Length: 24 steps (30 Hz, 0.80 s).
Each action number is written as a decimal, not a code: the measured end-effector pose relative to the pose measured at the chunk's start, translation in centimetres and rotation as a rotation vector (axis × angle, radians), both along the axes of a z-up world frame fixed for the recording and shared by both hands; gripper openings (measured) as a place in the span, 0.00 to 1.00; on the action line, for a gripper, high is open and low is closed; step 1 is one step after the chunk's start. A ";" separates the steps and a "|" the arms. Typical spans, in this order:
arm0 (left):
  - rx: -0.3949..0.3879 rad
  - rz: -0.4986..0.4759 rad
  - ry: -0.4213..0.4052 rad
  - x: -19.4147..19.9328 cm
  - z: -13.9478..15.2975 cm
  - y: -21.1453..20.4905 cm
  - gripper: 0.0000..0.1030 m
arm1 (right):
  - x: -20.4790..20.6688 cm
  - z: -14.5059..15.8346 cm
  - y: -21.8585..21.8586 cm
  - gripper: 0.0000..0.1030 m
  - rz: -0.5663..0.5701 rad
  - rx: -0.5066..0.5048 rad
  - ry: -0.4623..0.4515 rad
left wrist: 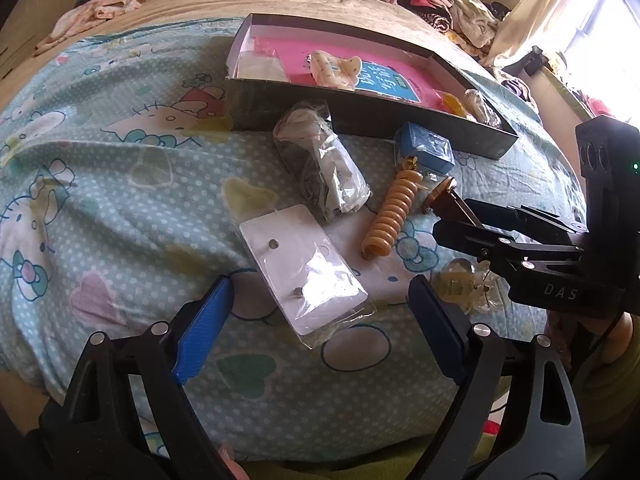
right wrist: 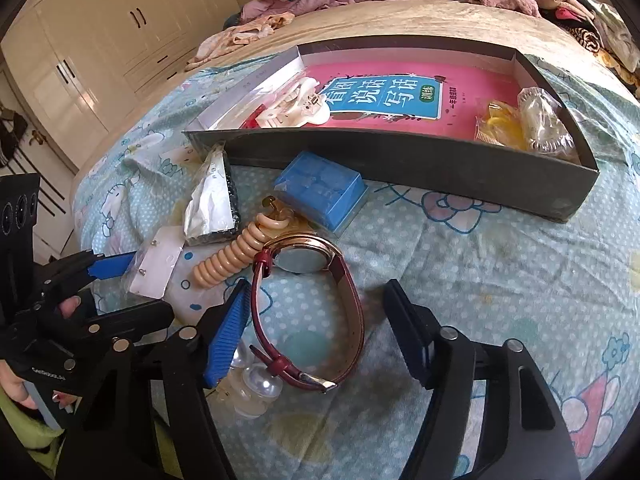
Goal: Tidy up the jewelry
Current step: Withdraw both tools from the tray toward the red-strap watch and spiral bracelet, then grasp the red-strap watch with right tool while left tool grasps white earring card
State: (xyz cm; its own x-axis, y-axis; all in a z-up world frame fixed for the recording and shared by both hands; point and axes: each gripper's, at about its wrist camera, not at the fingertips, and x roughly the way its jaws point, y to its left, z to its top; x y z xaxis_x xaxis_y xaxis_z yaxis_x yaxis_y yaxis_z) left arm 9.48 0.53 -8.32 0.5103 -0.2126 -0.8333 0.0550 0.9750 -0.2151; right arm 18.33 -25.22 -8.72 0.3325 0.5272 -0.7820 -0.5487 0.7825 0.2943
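Note:
A watch (right wrist: 308,258) with a gold case and dark red strap lies on the bedspread. Its strap loop sits between the fingers of my right gripper (right wrist: 316,300); the left pad is close beside the strap, the right pad stands apart from it, so the gripper is open. A white earring card (left wrist: 304,268) in clear plastic lies between the spread fingers of my left gripper (left wrist: 320,312), which is open and not touching it. From the left wrist view, the right gripper (left wrist: 452,224) reaches in at the right by the watch (left wrist: 442,196).
A dark shallow box (right wrist: 400,160) holds a pink book, a cream hair claw (right wrist: 296,108) and bagged pieces (right wrist: 536,120). In front lie a blue case (right wrist: 320,192), a beige spiral tie (right wrist: 232,260), a bagged bundle (left wrist: 320,168) and a clear clip (right wrist: 256,384). Clothes pile up behind.

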 end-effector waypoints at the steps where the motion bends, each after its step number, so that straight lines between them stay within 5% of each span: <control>1: 0.005 -0.001 0.000 0.1 -0.1 -0.1 0.79 | 0.0 0.0 0.0 0.55 0.004 0.008 0.005; 9: 0.049 0.006 -0.009 0.8 -0.8 -0.3 0.70 | -0.4 0.3 -0.2 0.44 0.007 0.029 -0.001; 12: 0.066 0.017 -0.017 0.8 -0.7 0.1 0.54 | -0.6 0.6 -0.6 0.43 0.003 0.034 -0.001; 14: 0.055 0.032 -0.022 0.6 -0.6 0.8 0.34 | -0.8 0.8 -0.8 0.43 -0.003 0.038 -0.003; 24: -0.013 0.045 -0.054 -0.4 1.1 2.2 0.31 | -1.1 2.7 -1.6 0.43 -0.027 0.049 -0.040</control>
